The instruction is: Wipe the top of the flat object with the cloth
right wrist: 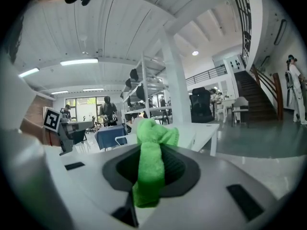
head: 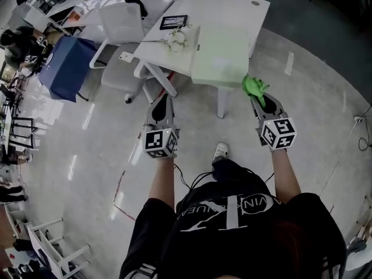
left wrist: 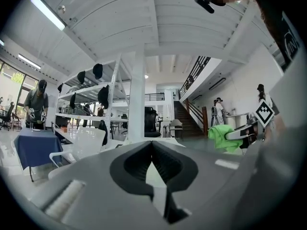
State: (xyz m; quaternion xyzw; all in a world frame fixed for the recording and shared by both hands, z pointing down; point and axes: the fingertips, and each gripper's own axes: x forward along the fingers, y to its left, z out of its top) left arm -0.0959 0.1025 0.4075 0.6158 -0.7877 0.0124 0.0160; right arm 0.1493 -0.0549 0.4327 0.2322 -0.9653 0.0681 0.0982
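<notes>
The right gripper [head: 258,99], fingers [right wrist: 181,169] clamped on the cloth [head: 253,86], hangs at the surface's [head: 232,7] near edge. The flat board [head: 221,54] lies just ahead and left of it. The left gripper [head: 164,97], fingers [left wrist: 173,164] closed on nothing, is farther off, over open office floor [head: 87,156].

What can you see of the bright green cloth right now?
The bright green fuzzy cloth is bunched and folded, pinched between the jaws of the right gripper, its crumpled top sticking out beyond them. It is held beside the near corner of the pale green flat panel; contact can't be judged.
</notes>
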